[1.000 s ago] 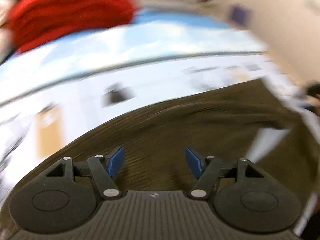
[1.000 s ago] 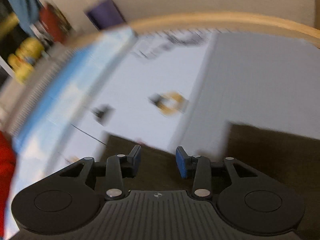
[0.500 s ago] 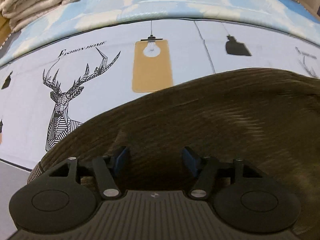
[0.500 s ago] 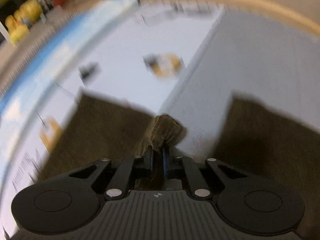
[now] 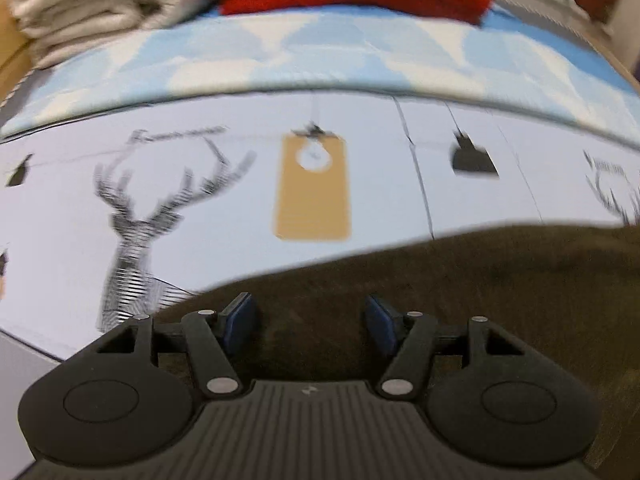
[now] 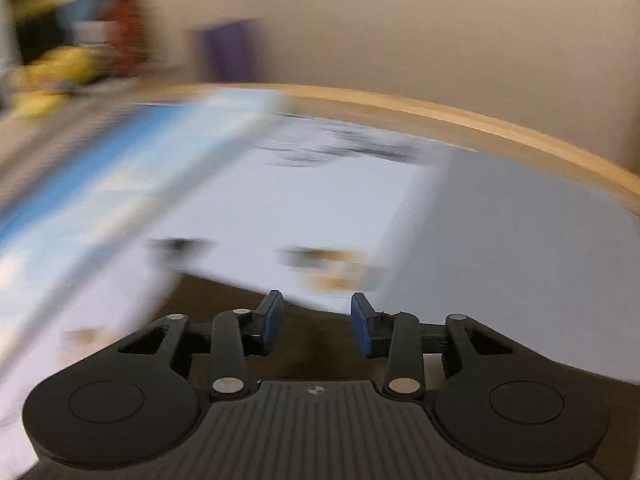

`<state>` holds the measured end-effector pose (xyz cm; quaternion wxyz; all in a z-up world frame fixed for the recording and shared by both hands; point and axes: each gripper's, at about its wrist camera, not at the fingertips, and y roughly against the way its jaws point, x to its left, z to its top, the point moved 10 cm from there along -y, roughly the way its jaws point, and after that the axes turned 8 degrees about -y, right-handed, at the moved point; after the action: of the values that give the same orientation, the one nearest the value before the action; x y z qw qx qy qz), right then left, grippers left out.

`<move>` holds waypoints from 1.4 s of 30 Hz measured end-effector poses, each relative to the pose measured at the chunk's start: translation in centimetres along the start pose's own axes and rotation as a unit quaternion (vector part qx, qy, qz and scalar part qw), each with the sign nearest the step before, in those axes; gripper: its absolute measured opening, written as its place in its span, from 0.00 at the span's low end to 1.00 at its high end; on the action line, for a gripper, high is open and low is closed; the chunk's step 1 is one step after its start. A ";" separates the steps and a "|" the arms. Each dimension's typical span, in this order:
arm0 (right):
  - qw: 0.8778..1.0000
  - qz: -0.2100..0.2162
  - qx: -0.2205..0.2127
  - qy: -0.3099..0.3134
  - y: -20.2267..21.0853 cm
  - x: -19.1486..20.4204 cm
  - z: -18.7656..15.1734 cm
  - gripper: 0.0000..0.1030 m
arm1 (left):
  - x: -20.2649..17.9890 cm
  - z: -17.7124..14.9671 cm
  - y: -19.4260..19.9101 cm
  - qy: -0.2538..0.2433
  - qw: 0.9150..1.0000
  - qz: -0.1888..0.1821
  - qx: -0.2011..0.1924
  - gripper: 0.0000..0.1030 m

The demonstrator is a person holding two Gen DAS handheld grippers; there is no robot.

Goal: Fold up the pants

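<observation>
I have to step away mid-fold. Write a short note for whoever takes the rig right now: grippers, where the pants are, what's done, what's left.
Left gripper: open, empty, over the brown pants.
Right gripper: its jaws have just been opening and nothing is between them now; it let go of the fold of fabric it was pinching half a second ago.
Pants: lying on the printed bed sheet, near edge, under both grippers. The right view is badly blurred, so the lay of the fabric there is unclear.
Done: one pinch-and-release by the right gripper.
Left: check how the pants lie, then probably continue folding. Neither view shows a finished fold.
</observation>
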<state>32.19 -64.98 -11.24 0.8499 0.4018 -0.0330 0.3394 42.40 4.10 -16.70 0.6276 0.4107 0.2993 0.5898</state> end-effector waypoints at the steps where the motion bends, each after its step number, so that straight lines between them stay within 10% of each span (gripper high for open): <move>1: 0.999 0.029 0.013 0.006 -0.1 1.7 -0.7 0.47 | 0.6 0.3 0.4 0.010 1.000 0.006 -0.006 0.65; 7: 0.989 0.061 0.133 -0.017 -4.7 9.4 -6.9 0.66 | 4.8 0.2 2.1 0.054 0.997 0.059 -0.004 0.65; 12: 0.989 -0.073 0.111 0.058 -6.5 11.0 -10.1 0.62 | 8.1 0.2 3.2 0.061 0.994 0.085 -0.013 0.65; 14: 0.988 -0.098 0.092 0.071 -6.7 11.6 -10.0 0.36 | 9.2 0.2 3.3 0.062 0.994 0.094 -0.016 0.65; 15: 0.988 -0.110 0.079 0.076 -6.8 11.9 -9.5 0.06 | 9.6 0.1 3.4 0.063 0.993 0.097 -0.016 0.65; 18: 0.996 -0.075 0.045 -0.011 -7.3 11.9 -7.1 0.06 | 10.5 0.1 3.4 0.065 0.993 0.095 -0.023 0.65; 22: 0.993 0.046 0.077 -0.071 -8.5 12.4 -5.6 0.19 | 11.0 0.5 3.6 0.068 0.994 0.076 -0.042 0.65; 28: 0.998 -0.010 0.023 -0.056 -4.6 2.2 -2.1 0.48 | 12.3 -1.0 2.7 0.099 0.995 0.025 -0.016 0.71; 33: 0.984 -0.123 0.010 -0.131 -3.8 -9.6 -2.3 0.52 | 13.9 -4.7 0.5 0.146 0.987 -0.001 0.062 0.74; 42: 0.990 -0.049 0.023 -0.130 -5.6 -9.4 -3.0 0.62 | 13.6 -7.6 -1.0 0.148 0.985 -0.032 0.083 0.79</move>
<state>27.71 -70.53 -20.03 0.8447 0.4629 -0.1159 0.2426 38.03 18.77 -19.73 0.5588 0.3594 0.4497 0.5970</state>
